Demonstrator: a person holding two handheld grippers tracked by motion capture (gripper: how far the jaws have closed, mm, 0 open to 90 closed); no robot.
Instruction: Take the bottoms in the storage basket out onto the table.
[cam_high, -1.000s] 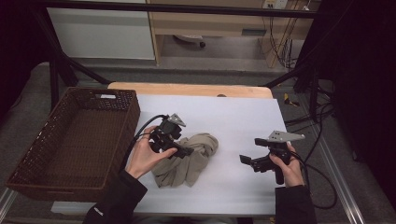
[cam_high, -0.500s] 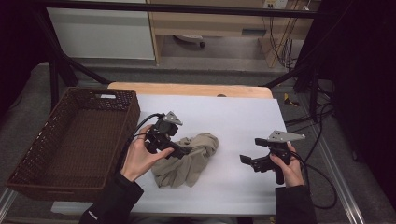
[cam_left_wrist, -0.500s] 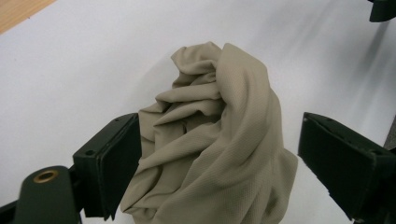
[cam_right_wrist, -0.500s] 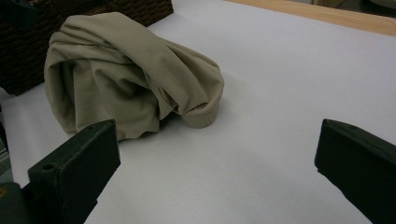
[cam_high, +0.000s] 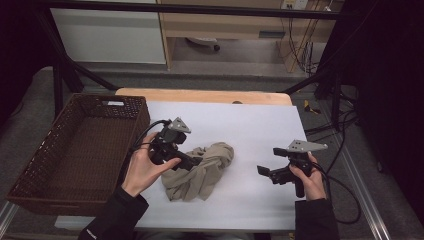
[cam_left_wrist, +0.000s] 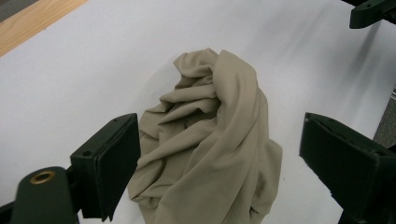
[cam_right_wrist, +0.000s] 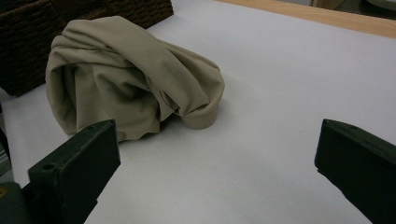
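Lifted a little since a second ago, the left tongs (cam_high: 192, 161) now hang just above the crumpled beige cloth (cam_high: 200, 170) rather than pressing into it; their jaws have just been opening and stand wide, the fabric below and between them but gripped by neither pad (cam_left_wrist: 119, 163); the cloth has been let go, I'd say, or the grasp is being reset. It lies bunched in a heap on the white tabletop (cam_high: 250, 125), left of the middle, just right of the brown wicker basket (cam_high: 75, 150) and outside it; if the basket is where it belongs, that step is not yet done. Well off to the right, the right tongs (cam_high: 265, 172) have kept their place, jaws spread and empty, pointing across bare tabletop toward the heap.
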